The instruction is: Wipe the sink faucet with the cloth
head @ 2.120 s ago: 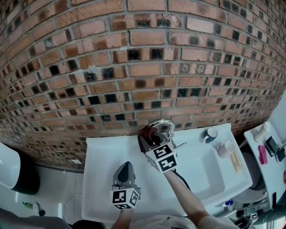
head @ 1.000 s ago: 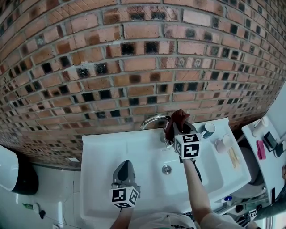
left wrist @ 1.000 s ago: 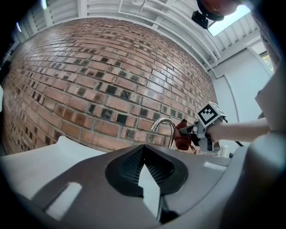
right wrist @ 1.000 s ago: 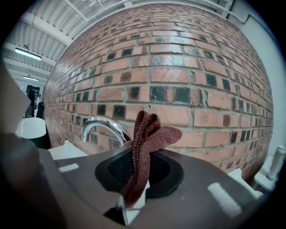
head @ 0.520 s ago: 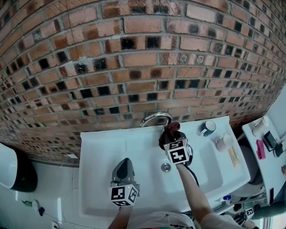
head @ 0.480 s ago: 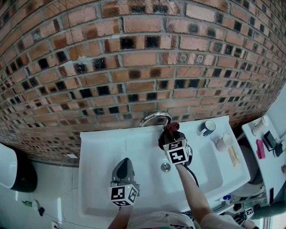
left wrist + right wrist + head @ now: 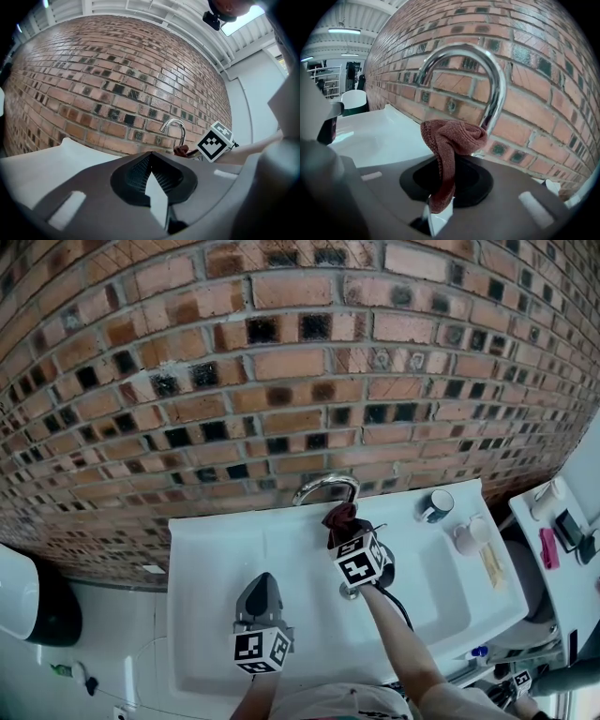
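Observation:
A curved chrome faucet rises at the back of the white sink, below the brick wall. My right gripper is shut on a dark red cloth, which sits just in front of the faucet's upright pipe. In the right gripper view the cloth bunches up over the jaws, right before the faucet. My left gripper rests shut and empty over the sink's left side. From the left gripper view, the faucet and the cloth are far ahead.
A cup and a pale round container stand on the sink's right ledge. A drain lies in the basin. A white shelf with small items is at the right edge. A toilet stands at the far left.
My right gripper with the cloth swept from the faucet's left side to its right, then back down and left to the pipe's front. The left gripper stayed put.

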{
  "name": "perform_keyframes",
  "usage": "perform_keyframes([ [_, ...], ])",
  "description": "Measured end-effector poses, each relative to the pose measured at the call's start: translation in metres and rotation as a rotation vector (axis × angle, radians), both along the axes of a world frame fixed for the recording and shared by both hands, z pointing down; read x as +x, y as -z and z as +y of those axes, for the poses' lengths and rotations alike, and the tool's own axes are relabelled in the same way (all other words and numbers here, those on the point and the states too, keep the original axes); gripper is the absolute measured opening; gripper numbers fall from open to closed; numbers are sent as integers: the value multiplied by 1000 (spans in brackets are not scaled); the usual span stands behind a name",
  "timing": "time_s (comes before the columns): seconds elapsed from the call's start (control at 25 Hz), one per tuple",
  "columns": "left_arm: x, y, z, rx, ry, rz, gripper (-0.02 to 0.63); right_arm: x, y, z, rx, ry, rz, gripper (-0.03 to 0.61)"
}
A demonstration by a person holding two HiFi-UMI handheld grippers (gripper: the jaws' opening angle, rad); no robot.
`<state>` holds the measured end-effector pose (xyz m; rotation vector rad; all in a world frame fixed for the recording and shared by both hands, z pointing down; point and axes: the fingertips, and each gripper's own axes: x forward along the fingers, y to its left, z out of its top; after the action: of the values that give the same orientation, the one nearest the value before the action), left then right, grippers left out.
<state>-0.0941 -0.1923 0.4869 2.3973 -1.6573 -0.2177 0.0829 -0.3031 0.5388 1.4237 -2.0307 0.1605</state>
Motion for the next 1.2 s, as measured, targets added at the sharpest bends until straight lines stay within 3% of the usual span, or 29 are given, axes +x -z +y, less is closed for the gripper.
perform_keyframes([
  [0.28,-11,0,-5,-3,24,-4,-5,-21,-31,6,-53,48,98,46],
  [0.48,-9,-1,-3,-3,20,5,-6,-27,-26,27,-43,44,-136,46],
  [0.64,-6,16,0,41,6,1,-6,-35,27,54,69,74,-377,46],
  [0.76,-7,40,3,105,12,-40,-6,-37,78,81,179,89,-502,46],
  [1.0,-1,91,17,241,-14,-105,-6,-36,139,135,336,96,-587,46],
  [1.2,-6,103,27,253,-4,-80,-6,-43,132,165,321,113,-603,47],
])
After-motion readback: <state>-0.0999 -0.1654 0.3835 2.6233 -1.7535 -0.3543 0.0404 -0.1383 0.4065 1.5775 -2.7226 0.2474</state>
